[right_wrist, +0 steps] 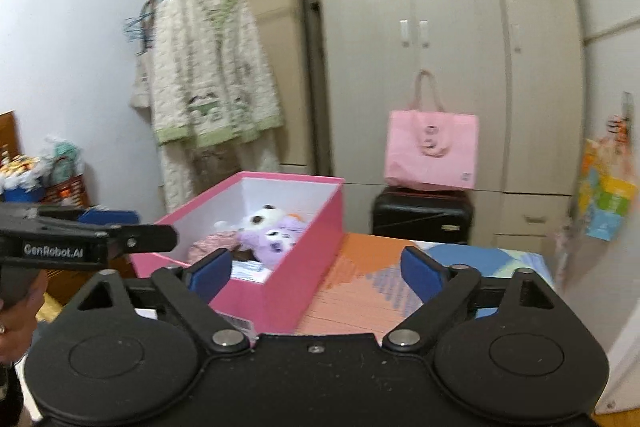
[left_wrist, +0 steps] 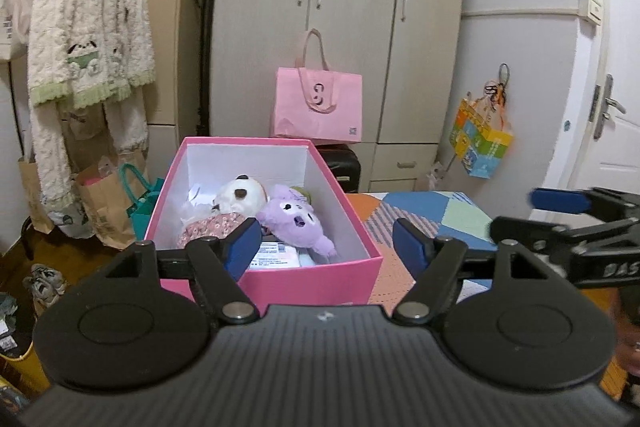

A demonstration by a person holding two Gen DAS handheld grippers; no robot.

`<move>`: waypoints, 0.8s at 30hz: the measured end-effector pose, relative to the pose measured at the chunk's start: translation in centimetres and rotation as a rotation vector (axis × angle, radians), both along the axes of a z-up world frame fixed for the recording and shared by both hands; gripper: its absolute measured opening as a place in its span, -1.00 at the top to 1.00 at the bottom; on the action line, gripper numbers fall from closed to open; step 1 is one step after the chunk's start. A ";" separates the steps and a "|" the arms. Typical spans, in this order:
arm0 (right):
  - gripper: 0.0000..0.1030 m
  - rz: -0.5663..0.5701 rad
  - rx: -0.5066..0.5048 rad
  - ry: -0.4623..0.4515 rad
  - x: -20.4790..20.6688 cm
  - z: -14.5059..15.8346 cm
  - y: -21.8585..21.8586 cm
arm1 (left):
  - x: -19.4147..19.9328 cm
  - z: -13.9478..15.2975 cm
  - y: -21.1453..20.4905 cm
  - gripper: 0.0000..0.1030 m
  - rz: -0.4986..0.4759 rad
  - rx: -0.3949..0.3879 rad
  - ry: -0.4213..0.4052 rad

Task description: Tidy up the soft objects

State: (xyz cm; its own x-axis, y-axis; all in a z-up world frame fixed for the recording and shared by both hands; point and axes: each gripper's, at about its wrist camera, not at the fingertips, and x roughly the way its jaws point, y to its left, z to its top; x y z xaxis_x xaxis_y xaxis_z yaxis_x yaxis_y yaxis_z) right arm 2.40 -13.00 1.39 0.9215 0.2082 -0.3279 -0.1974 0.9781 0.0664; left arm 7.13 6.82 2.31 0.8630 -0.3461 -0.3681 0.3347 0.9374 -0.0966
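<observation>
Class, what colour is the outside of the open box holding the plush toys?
Pink, white inside; the box shows best in the left wrist view.

A bed (left_wrist: 420, 215) covered in a patchwork spread of orange, blue and pale green panels is seen bearing an open pink box (left_wrist: 280, 283) (white inside), which is set directly on the cover toward its left side. The rest of the spread visible to the box's right is left uncovered.

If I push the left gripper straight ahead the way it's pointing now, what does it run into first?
Probably the pink box: its near wall sits just ahead of the open, empty left gripper, low between the fingers. If it clears the rim, the purple plush inside comes next. Depth is hard to judge here.
</observation>
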 end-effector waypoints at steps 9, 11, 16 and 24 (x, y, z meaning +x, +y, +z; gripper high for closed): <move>-0.96 -0.167 -0.005 0.005 -1.9 0.0 -0.8 | -1.9 -0.9 -0.9 -0.56 0.022 0.004 -0.058; -1.00 -0.180 -0.009 -0.002 -2.7 0.2 -0.4 | -2.1 -0.8 -1.0 -0.75 0.015 0.007 -0.060; -1.00 -0.284 -0.071 -0.021 -3.8 0.7 1.0 | -1.7 -0.4 -1.5 -0.95 0.032 0.056 -0.016; -1.00 -0.292 -0.043 0.059 -3.7 0.4 0.9 | -2.7 -0.3 -2.1 -0.95 0.101 0.091 -0.002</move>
State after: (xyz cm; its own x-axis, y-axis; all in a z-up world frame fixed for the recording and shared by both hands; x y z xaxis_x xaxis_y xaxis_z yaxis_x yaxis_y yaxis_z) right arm -1.29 -12.14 1.74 0.9195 -0.0784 -0.3852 0.0959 0.9950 0.0266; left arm 4.45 4.77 2.01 0.8926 -0.2225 -0.3922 0.2383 0.9712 -0.0087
